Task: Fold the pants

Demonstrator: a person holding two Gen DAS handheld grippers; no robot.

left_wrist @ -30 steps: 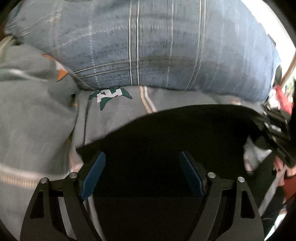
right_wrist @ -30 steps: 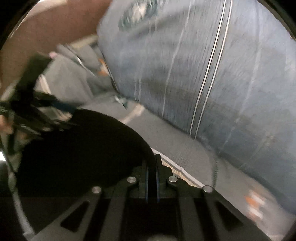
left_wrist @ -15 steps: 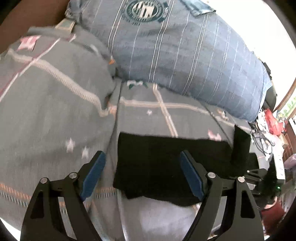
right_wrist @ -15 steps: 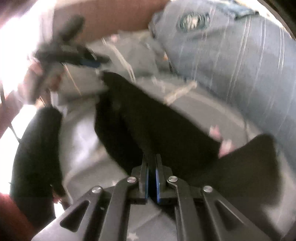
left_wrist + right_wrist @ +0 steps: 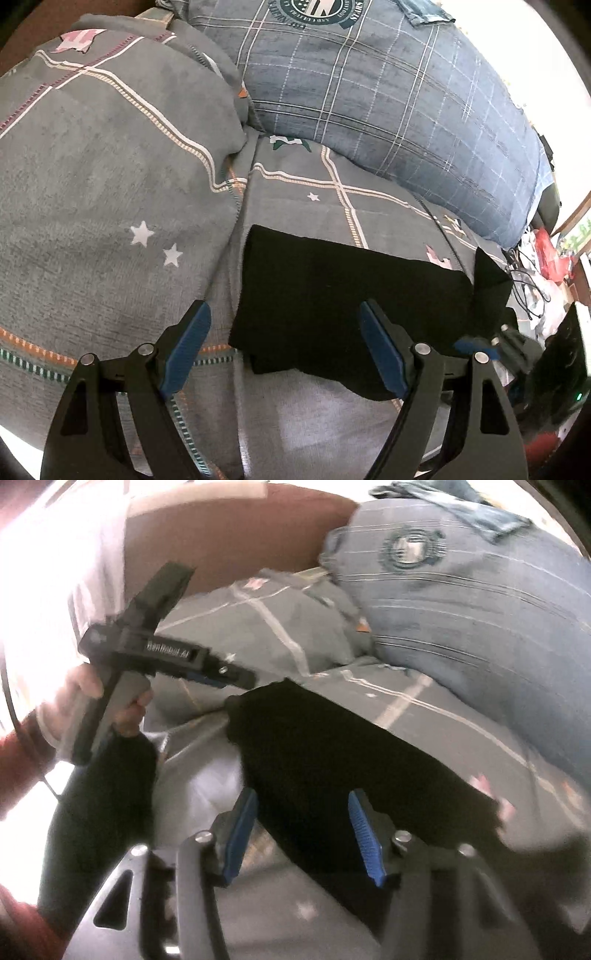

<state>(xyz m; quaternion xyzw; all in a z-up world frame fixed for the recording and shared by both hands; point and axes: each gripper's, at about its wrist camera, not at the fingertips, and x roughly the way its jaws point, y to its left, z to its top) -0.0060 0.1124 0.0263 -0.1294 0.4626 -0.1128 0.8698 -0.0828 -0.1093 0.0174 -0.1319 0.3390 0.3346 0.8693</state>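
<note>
The black pants (image 5: 332,291) lie folded into a flat rectangle on the grey bedspread (image 5: 110,206). They also show in the right wrist view (image 5: 332,746). My left gripper (image 5: 284,347) is open and empty, held above the pants' near left corner. My right gripper (image 5: 303,830) is open and empty, with the near end of the pants between its blue pads. A loose black flap (image 5: 491,284) of the pants stands up at their right end. The left gripper's body (image 5: 162,653) shows in the right wrist view, held in a hand.
A big blue plaid pillow (image 5: 388,85) lies along the far side of the bed. A grey pillow (image 5: 92,147) bulges at the left. Cables and clutter (image 5: 543,266) sit beyond the bed's right edge. A brown headboard (image 5: 229,535) stands behind.
Both grippers have pulled back from the pants. My right gripper, shut on the fabric before, has opened and let go. The pants now lie folded on the bed.
</note>
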